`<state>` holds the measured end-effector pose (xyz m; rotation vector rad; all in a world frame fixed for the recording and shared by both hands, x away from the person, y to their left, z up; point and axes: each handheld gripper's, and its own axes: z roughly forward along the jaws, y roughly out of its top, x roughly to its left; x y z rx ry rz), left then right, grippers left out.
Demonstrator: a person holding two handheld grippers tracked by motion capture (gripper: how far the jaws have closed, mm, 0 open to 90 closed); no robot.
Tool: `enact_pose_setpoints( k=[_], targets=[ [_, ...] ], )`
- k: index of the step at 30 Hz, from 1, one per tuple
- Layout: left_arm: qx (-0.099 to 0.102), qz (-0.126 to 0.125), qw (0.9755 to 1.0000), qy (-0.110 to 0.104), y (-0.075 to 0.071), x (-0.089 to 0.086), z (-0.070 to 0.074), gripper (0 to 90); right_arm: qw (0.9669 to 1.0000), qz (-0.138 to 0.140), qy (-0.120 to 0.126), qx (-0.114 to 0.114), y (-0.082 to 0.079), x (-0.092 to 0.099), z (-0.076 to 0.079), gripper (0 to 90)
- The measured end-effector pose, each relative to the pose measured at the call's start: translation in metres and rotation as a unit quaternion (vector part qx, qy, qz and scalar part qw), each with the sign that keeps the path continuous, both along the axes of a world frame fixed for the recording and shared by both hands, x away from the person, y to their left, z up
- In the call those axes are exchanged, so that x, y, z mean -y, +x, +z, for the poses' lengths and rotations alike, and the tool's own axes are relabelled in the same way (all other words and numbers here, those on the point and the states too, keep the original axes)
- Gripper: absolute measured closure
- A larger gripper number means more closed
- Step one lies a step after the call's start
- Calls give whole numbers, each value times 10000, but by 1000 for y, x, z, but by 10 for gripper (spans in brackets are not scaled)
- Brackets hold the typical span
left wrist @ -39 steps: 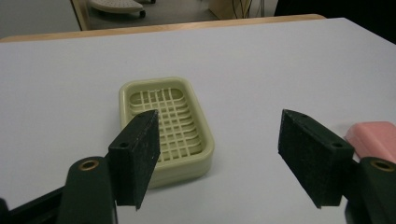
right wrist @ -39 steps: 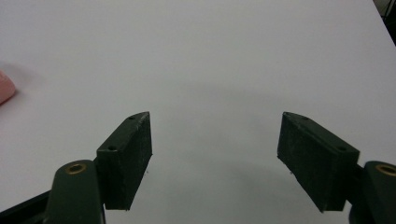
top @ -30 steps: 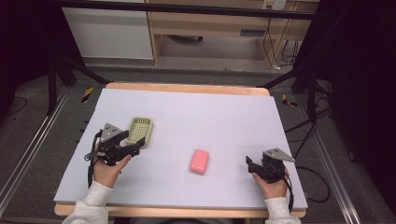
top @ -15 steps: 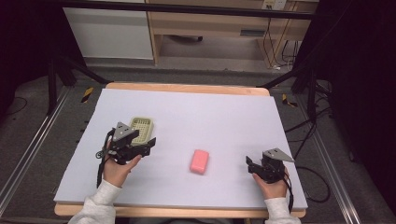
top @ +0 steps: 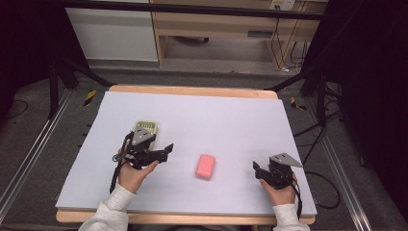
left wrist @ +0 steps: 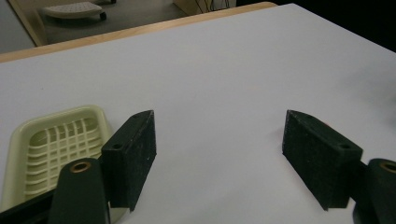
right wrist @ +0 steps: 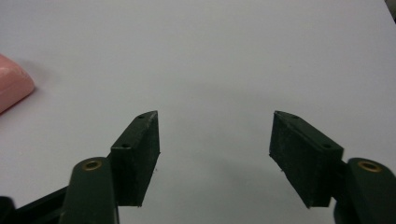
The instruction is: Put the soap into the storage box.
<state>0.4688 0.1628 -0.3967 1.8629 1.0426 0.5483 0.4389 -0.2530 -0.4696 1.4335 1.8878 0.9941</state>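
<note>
Tabletop (top: 202, 115): white sheet over a wooden board, wood edge visible at far and near sides; dark floor and metal rails around it.

Left gripper (top: 161, 153) held in the person's left hand (top: 131, 174), left of centre, jaws pointing right toward the middle of the tabletop; in the left gripper view (left wrist: 219, 158) jaws are spread wide with bare white surface between them, gripping nothing.

Right gripper (top: 257, 169) in the right hand (top: 279, 193) near the front right corner, jaws pointing left; right gripper view (right wrist: 215, 156) shows jaws wide apart, nothing between them.

Soap dish (top: 147, 127): pale yellow-green, slatted grid bottom, lying flat on the tabletop just behind the left gripper, partly covered by its grey plate; in the left gripper view the dish (left wrist: 51, 140) sits at the left, outside the jaws, behind the left jaw.

Pink soap bar (top: 205, 166): flat on the tabletop between the two grippers, apart from both, nearer the left one's jaw tips; edge of it (right wrist: 11, 86) visible at the far left of the right gripper view.
</note>
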Motion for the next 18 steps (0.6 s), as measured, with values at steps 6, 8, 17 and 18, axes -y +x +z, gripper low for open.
enact_pose_setpoints(
  k=[6,8,17,18],
  targets=[
    [-39,-133,9998,110,0,15,-2,255,10000,10,5,-10,-1,-1,1,360],
    [-42,-179,9998,123,0,21,-2,254,10000,-2,-12,-20,-1,0,0,360],
    [-133,-324,9992,203,3,41,-8,249,10000,-24,-7,-51,0,-1,-1,351],
    [-139,-327,9992,204,3,42,-9,247,10000,-27,-9,-55,0,-1,-1,346]
  ],
)
